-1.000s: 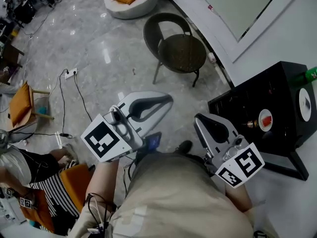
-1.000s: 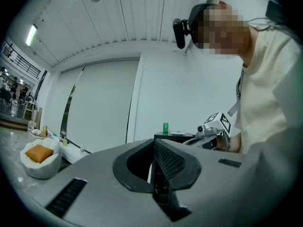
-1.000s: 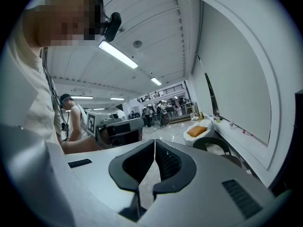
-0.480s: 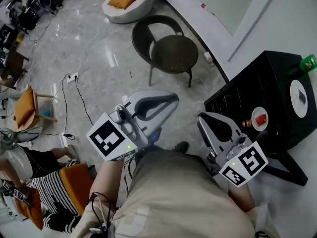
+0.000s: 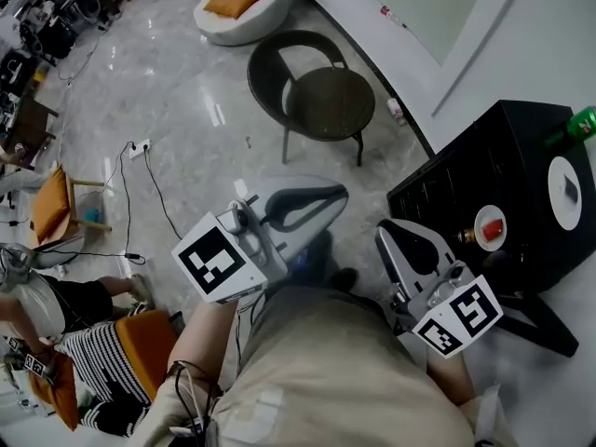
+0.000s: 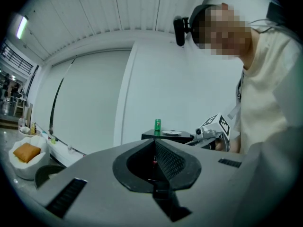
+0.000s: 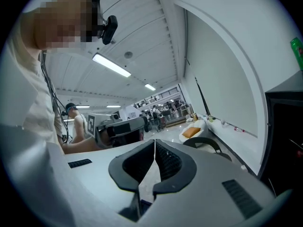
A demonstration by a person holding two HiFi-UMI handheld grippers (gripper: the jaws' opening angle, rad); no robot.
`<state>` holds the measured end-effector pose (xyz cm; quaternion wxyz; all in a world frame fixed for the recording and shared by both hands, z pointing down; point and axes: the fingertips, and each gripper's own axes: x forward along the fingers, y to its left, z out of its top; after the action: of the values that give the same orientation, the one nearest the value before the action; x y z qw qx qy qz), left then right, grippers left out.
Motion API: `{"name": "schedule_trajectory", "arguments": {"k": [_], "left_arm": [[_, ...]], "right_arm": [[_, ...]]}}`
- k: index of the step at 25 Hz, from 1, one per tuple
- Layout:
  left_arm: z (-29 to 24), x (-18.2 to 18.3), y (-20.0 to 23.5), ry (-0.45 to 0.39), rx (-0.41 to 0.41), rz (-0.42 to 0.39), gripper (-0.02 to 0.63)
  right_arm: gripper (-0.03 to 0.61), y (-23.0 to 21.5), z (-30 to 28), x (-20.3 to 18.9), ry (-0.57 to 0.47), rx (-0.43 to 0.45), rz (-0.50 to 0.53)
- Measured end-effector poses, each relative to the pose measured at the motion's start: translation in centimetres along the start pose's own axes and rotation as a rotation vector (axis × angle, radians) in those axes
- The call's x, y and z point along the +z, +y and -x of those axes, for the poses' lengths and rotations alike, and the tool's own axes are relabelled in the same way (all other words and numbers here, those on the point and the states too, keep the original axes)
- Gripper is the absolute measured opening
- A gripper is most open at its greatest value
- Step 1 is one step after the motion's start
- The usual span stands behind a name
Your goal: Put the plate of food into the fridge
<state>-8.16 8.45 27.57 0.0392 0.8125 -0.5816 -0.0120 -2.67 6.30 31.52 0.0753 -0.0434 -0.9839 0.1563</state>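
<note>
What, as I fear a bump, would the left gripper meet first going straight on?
Probably the black cabinet bearing the green can: it sits ahead of the left gripper, though how far is unclear. The right gripper lies right of that line.

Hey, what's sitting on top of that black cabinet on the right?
On the black cabinet: a green can, a large white plate and a small plate with red food. What is under the plates is covered.

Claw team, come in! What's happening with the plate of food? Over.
Left claw shut, empty. Right claw shut, empty. Plate of food sits on the black box, untouched. Path looks clear.
</note>
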Motion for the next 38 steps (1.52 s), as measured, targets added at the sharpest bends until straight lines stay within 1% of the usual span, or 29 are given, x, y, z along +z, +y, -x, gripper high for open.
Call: {"name": "schedule_trajectory", "arguments": {"k": [4, 6, 11, 14, 18, 23, 27, 32, 34, 36, 38], "left_arm": [[-1.0, -1.1, 1.1, 0.023, -0.052, 0.054, 0.018], [-1.6, -1.2, 2.2, 0.01, -0.076, 0.07, 0.018], [-3.3, -0.3, 5.5, -0.033, -0.144, 0.061, 0.018], [-3.3, -0.1, 7.8, -0.056, -0.168, 0.071, 0.018], [-3.1, -0.5, 10.4, -0.066, -0.183, 0.107, 0.018], [-2.8, -0.6, 12.5, -0.089, -0.201, 0.113, 0.018], [-2.9, -0.5, 13.3, -0.111, -0.187, 0.119, 0.018], [-3.7, -0.5, 13.9, -0.085, -0.17, 0.133, 0.018], [-5.0, -0.4, 13.5, -0.08, -0.202, 0.124, 0.018], [-6.6, -0.4, 12.3, -0.075, -0.261, 0.11, 0.018], [-8.4, -0.5, 11.0, -0.058, -0.304, 0.092, 0.018]], "right_arm": [[0.021, -1.4, 0.0, 0.0, 0.007, -0.069, -0.016], [0.021, -2.2, -0.5, 0.1, 0.014, -0.105, -0.015], [0.021, -4.4, -2.8, 1.1, 0.032, -0.18, -0.011], [0.021, -5.1, -4.9, 1.5, 0.051, -0.197, -0.002], [0.021, -5.5, -7.3, 1.7, 0.079, -0.208, 0.016], [0.021, -5.4, -10.0, 1.5, 0.1, -0.212, 0.026], [0.021, -5.6, -11.0, 1.8, 0.118, -0.198, 0.05], [0.021, -6.2, -11.0, 2.8, 0.112, -0.188, 0.05], [0.021, -7.1, -10.0, 2.9, 0.1, -0.221, 0.042], [0.021, -8.1, -8.6, 2.6, 0.09, -0.267, 0.026], [0.021, -8.9, -7.2, 2.6, 0.08, -0.293, 0.012]]}}
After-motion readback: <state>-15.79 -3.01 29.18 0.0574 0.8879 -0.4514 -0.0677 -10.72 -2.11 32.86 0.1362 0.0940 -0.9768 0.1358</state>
